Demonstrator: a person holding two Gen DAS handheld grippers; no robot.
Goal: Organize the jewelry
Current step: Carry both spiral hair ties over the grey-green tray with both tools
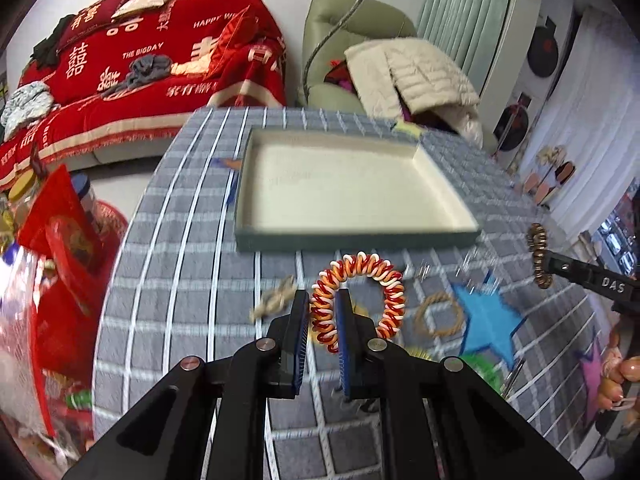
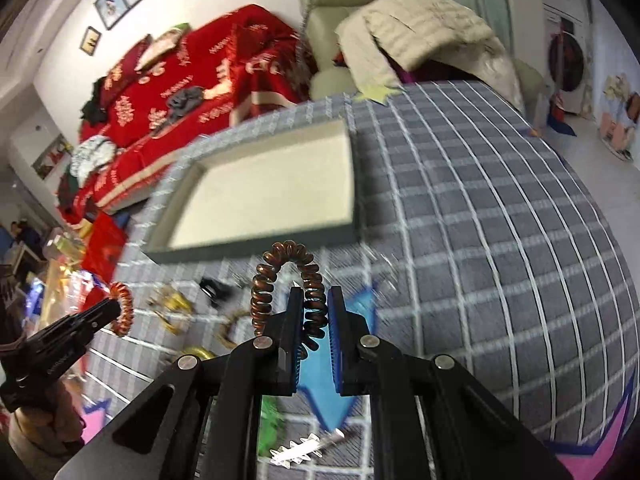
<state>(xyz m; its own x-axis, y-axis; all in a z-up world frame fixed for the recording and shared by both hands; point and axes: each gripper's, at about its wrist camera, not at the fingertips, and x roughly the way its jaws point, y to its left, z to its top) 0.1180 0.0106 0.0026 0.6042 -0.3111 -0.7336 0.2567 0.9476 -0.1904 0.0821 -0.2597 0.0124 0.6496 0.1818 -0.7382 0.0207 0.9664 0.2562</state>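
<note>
Low in the left wrist view, the left hand-held gripper (image 1: 323, 312) is clamped on one side of a red, orange and white spiral hair tie (image 1: 357, 298), whose free loop arches up past the fingertips towards the middle of the frame. At the bottom centre of the right wrist view, the right hand-held gripper (image 2: 312, 312) is likewise clamped on a brown spiral hair tie (image 2: 286, 288), which stands up in a loop over the left finger. Above both ties in each frame lies the shallow cream-lined tray (image 1: 448, 178), empty, on the grey checked tabletop (image 1: 172, 280). More pieces stay scattered on the cloth: a woven ring (image 1: 438, 314) just right of the striped tie, a pale knotted piece (image 1: 276, 300) to its left, gold items (image 2: 172, 306) and a black clip (image 2: 214, 290) at lower left of the right view.

Each tie is pinched by only a few coils, so I judge the springy plastic could squirm out on the way to the tray, dropping short onto the cloth. Both views are smeared with motion; a fast carry raises that risk. The two grippers sit near each other, and they could collide over the tray if both release at once
</note>
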